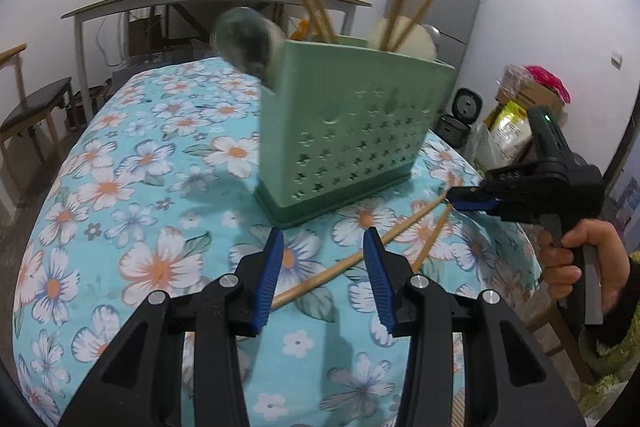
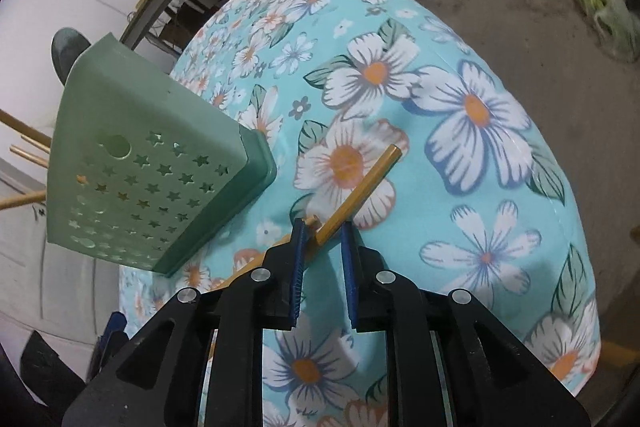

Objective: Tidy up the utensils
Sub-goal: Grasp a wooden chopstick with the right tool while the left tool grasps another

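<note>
You have one green holder [image 1: 352, 131], two loose chopsticks [image 1: 360, 251] on the desk [image 1: 132, 211], about four upright inside, and two tools.

You get soft, even indoor light with no glare. The pale green perforated plastic utensil holder [image 1: 352, 131] casts only faint shadows beside its base. The utensils above its rim look motion-blurred. Fisheye bending and dark vignetting crowd every edge.
</note>
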Motion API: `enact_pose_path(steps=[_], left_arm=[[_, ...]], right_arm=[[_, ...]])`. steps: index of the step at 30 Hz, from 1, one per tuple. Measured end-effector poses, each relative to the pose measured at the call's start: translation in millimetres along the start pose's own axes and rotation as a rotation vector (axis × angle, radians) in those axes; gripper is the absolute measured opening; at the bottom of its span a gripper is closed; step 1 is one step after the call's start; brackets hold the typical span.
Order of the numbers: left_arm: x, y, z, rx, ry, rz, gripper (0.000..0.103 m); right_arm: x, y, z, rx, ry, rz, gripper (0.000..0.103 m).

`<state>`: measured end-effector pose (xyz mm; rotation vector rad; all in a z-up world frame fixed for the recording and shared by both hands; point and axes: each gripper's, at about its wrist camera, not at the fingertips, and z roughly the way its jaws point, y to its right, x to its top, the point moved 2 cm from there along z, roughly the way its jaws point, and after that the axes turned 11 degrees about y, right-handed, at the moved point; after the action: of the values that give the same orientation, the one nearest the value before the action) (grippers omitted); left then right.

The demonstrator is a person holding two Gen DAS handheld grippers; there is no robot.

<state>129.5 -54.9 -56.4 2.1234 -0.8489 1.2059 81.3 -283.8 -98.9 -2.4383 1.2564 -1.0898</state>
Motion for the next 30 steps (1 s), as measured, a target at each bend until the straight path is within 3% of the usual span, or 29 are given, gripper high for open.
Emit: enact_pose_path(steps=[4, 8, 13, 19, 23, 30], left_arm=[[-4, 27, 22, -0.067, -0.087, 0.13, 0.04], [-12, 49, 46, -0.078, -0.142, 0.271, 0.04], [-20, 59, 75, -0.068, -0.192, 0.365, 0.036], [-21, 62, 78, -0.081, -0.186, 0.382, 0.016], [-25, 64, 69, -0.081, -0.198, 0.41, 0.012], [-31, 47, 48, -0.07, -0.282, 0.343, 0.009]], right_arm=[[2, -4, 3, 0.008, -0.008, -0.02, 0.016], [-2, 2, -7, 0.008, -0.009, -0.044, 0.015], [-8, 10, -17, 0.02, -0.017, -0.045, 0.015], [-9, 14, -21, 0.048, -0.025, -0.041, 0.013], [-13, 15, -26, 0.064, -0.041, -0.047, 0.012], [-31, 6, -30, 0.104, -0.096, -0.08, 0.009]])
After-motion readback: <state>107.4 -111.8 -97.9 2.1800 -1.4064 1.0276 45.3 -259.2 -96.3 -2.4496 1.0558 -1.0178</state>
